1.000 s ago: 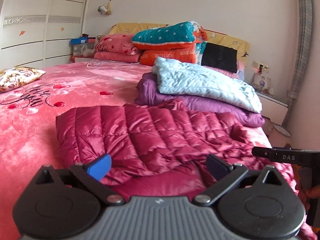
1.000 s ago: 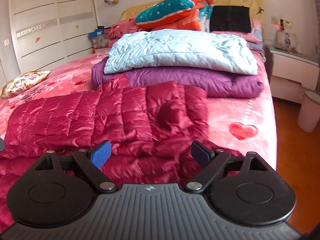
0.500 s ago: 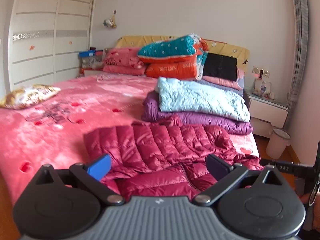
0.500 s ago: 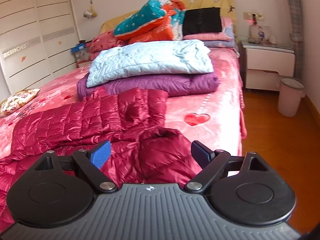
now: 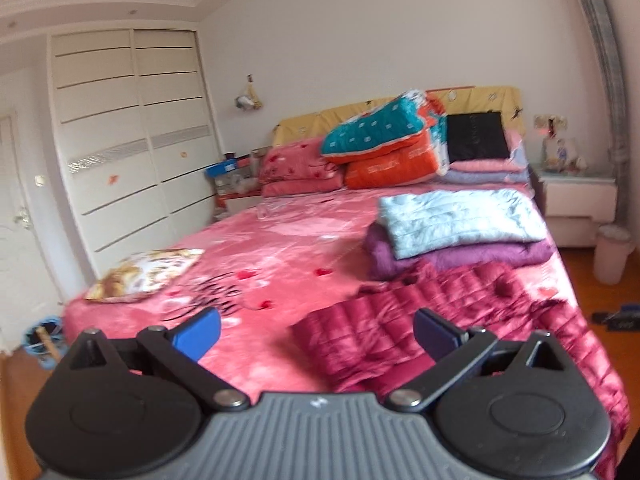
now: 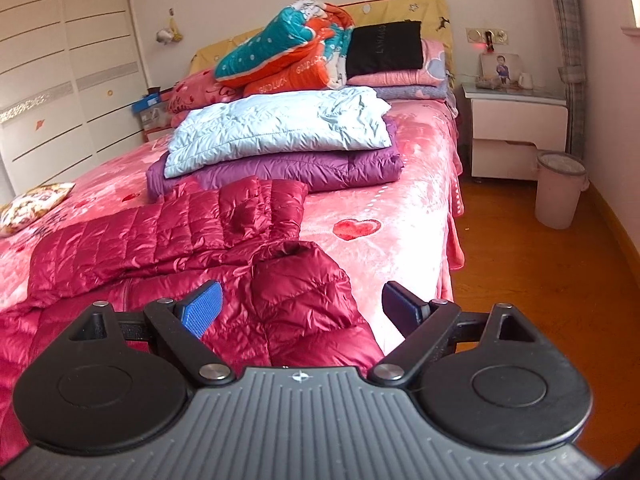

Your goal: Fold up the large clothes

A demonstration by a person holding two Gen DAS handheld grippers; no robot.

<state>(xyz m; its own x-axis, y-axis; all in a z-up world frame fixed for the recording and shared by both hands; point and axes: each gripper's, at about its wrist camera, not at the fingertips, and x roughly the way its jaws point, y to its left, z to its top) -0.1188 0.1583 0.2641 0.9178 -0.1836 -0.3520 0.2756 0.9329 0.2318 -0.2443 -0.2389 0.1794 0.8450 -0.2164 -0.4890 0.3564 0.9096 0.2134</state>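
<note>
Here the crimson quilted down jacket [image 6: 168, 240] lies spread on the pink bed [image 6: 408, 204], directly ahead of and below the right hand-held gripper [image 6: 302, 306], whose blue-padded fingers [image 6: 202, 308] stand wide apart with nothing between them; the jacket's hood [image 6: 304, 280] bulges up just in front of that gap, and the quilted body stretches away to the gripper's left. In the left wrist view the same jacket [image 5: 460, 312] sits ahead and to the right of the left hand-held gripper [image 5: 316, 330], which is likewise spread open and empty, its fingers [image 5: 198, 334] hanging over bare pink bedspread [image 5: 288, 248] on one side and the jacket's near edge on the other. Beyond the jacket, farther from both grippers, a folded pale blue jacket [image 6: 280, 124] rests on top of a folded purple one [image 6: 288, 168], the purple edge touching the crimson fabric. Past that stack, at the headboard, are piled teal and orange quilts [image 6: 288, 52], pink pillows [image 5: 300, 168] and a black bag [image 6: 384, 46]. To the far left of the left gripper lies a patterned cushion [image 5: 144, 274] before a white wardrobe [image 5: 132, 140]; to the right of the right gripper stand a white nightstand [image 6: 518, 136] and a pink waste bin [image 6: 560, 188] on the wooden floor [image 6: 540, 280].
</note>
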